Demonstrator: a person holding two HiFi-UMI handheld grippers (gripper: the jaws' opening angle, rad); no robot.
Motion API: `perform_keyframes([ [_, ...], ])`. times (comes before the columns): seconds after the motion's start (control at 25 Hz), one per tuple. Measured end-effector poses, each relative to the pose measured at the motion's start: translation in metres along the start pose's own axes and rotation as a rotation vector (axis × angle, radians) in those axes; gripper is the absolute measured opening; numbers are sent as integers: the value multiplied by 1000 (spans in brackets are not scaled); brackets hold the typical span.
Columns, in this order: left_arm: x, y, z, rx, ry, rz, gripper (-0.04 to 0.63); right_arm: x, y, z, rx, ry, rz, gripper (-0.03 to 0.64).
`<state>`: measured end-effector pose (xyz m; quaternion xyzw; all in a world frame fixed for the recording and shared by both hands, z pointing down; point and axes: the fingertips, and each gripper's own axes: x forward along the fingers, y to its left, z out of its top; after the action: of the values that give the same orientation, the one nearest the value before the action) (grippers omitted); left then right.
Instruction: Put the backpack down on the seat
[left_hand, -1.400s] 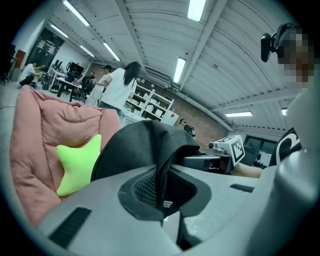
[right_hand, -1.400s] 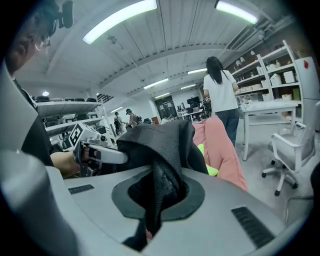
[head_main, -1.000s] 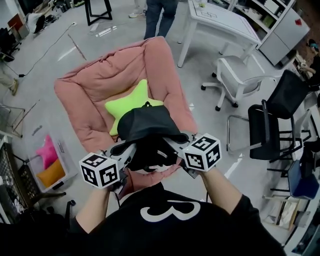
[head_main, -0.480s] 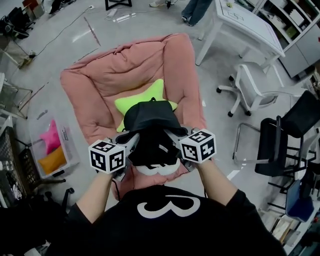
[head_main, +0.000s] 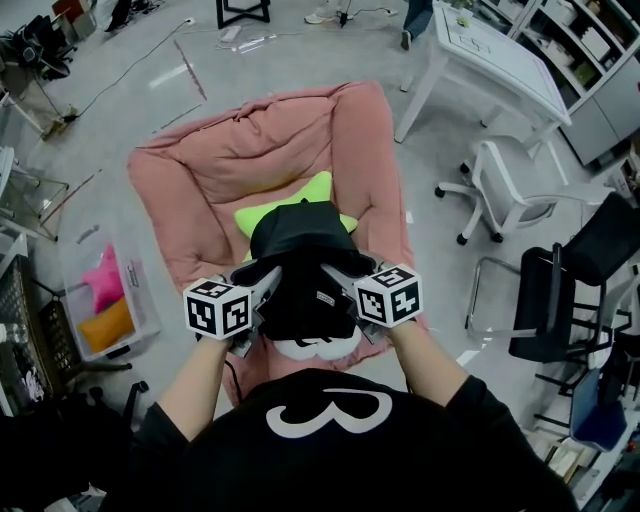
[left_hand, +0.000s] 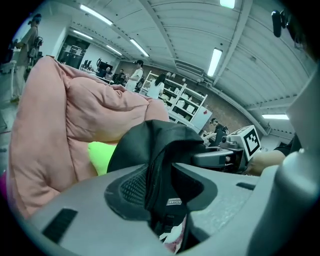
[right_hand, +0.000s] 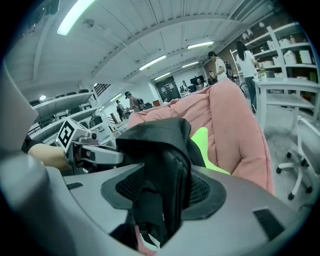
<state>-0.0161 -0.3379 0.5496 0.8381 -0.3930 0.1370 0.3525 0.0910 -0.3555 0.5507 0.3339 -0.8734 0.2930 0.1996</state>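
Note:
The black backpack rests over the front of the pink padded chair, partly on a yellow-green star cushion. My left gripper and right gripper flank its near end. In the left gripper view the jaws are opening, with a fold of the backpack hanging loose between the pads. In the right gripper view the jaws are opening too, wider, with the backpack's fabric slack between them. Each gripper shows in the other's view.
A white table stands at the back right, a white office chair beside it and a black chair nearer. A clear bin with pink and orange cushions sits on the floor at the left. A person's legs show at the top.
The backpack and both grippers have come forward and down over the chair's seat, onto the star cushion. The person at the top has walked off to the right.

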Motion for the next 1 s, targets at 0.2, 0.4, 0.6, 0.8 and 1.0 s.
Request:
perform_keyframes([
  [0.2, -4, 8, 5, -29, -45, 11, 221, -14, -9, 5, -31, -32, -52, 263],
  [0.4, -19, 12, -13, 15, -2, 49, 241, -41, -6, 9, -70, -66, -51, 267],
  [0.6, -34, -12, -13, 23, -34, 35, 244, -73, 19, 15, -74, -111, 35, 267],
  [0.8, -48, -64, -1, 48, -74, -31, 239, -98, 60, 14, -121, -113, 174, 261],
  [1.0, -59, -127, 19, 107, -117, -176, 209, -110, 81, 17, -190, -123, 238, 71],
])
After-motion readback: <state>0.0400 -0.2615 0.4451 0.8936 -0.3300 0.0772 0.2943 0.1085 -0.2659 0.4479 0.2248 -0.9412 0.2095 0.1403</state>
